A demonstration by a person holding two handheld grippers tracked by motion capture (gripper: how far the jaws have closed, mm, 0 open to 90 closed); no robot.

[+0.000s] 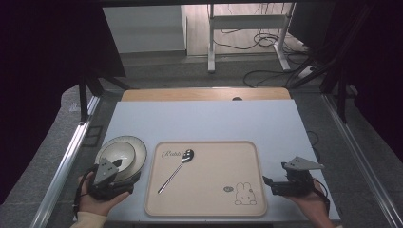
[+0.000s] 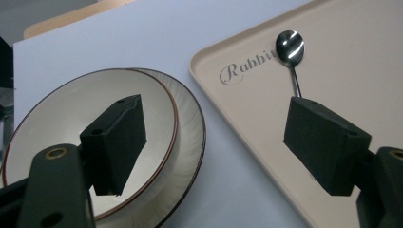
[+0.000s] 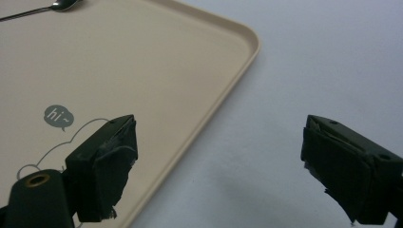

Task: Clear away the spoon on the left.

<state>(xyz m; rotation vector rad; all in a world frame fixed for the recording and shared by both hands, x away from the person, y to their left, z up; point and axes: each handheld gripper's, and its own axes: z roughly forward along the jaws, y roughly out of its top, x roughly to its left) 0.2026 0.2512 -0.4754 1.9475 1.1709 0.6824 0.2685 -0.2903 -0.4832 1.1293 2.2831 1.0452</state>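
A beige tray [image 1: 214, 166] with a rabbit drawing lies at the table's front centre. On its left half a metal spoon [image 1: 177, 168] lies slantwise, bowl end toward the far side. To the tray's left, a cream bowl [image 1: 116, 153] with a brown rim sits on a cream plate [image 1: 140, 151]. My left gripper [image 1: 113, 167] is open, held just before the bowl. In the left gripper view the gripper [image 2: 216, 121] has one jaw over the bowl [image 2: 62, 118] and one over the tray [image 2: 247, 109], near the spoon [image 2: 291, 47]. My right gripper [image 1: 268, 184] [image 3: 221, 128] is open and straddles the tray's right edge [image 3: 209, 118].
The pale table top [image 1: 204, 118] stretches bare behind the tray, with a wooden strip [image 1: 204, 94] at its far edge. Metal rails [image 1: 66, 156] run along both sides. Beyond the table stand a metal frame [image 1: 211, 42] and floor cables [image 1: 266, 40].
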